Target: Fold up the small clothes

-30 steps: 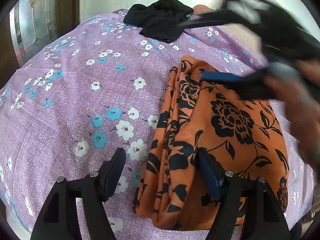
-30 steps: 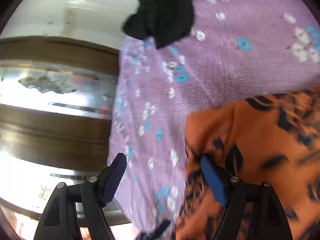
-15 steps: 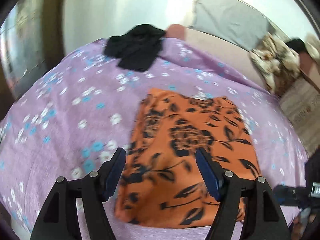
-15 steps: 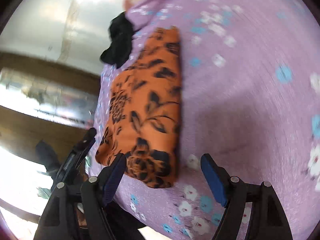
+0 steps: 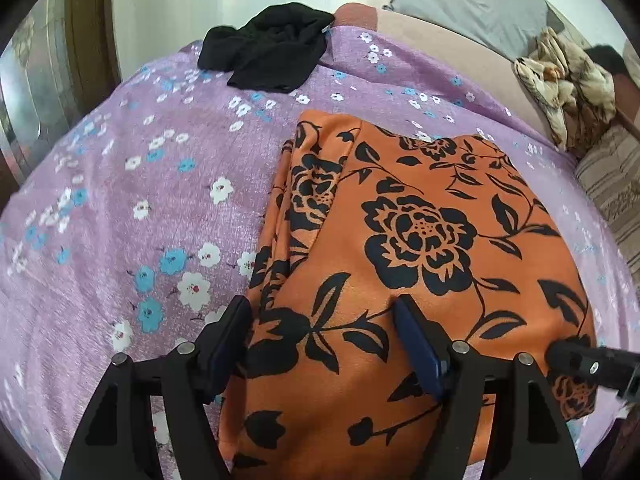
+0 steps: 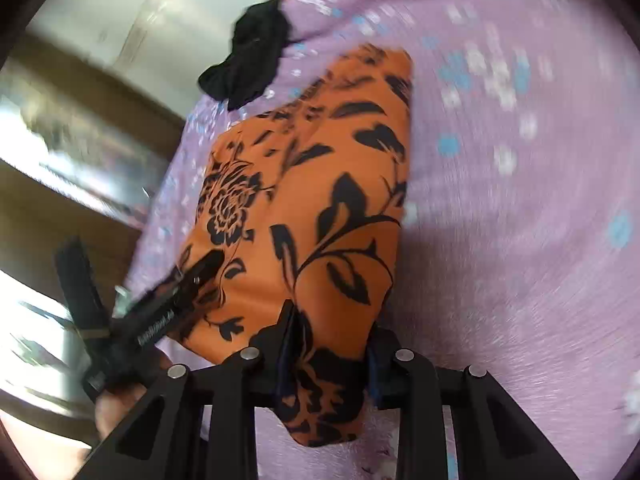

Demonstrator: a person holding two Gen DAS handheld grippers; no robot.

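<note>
Orange cloth (image 5: 420, 264) with black floral print lies folded on the purple sheet (image 5: 140, 184), right of centre in the left wrist view; layered fold edges run along its 9 o'clock side, top face flat; black garment (image 5: 268, 54) is bunched at 12 o'clock near the sheet's far edge, well apart from the cloth.

Left gripper (image 5: 322, 332): jaws stand wide; left finger sits at the cloth's 9 o'clock edge, right finger over the print, near strip of cloth between them; cannot tell if the pads touch fabric, no pinch visible; nothing held.

Right gripper (image 6: 330, 350): jaws have just been closing; pads now pinch the cloth's near corner, fabric bunched between them and hanging out below at 6 o'clock; it has hold of the cloth; in the left wrist view only its black tip shows at 4 o'clock, on the cloth's right near corner.

Right wrist view is motion-blurred; cloth (image 6: 316, 208) runs from the jaws toward 12 o'clock, black garment (image 6: 252, 60) beyond it at 11 o'clock; left gripper's finger (image 6: 180, 284) rests over the cloth's edge at 8 o'clock, a hand (image 6: 120, 396) behind it; sheet (image 6: 520, 220) fills 1 to 5 o'clock.

Patterned bundle (image 5: 568, 80) lies at 2 o'clock off the sheet.
</note>
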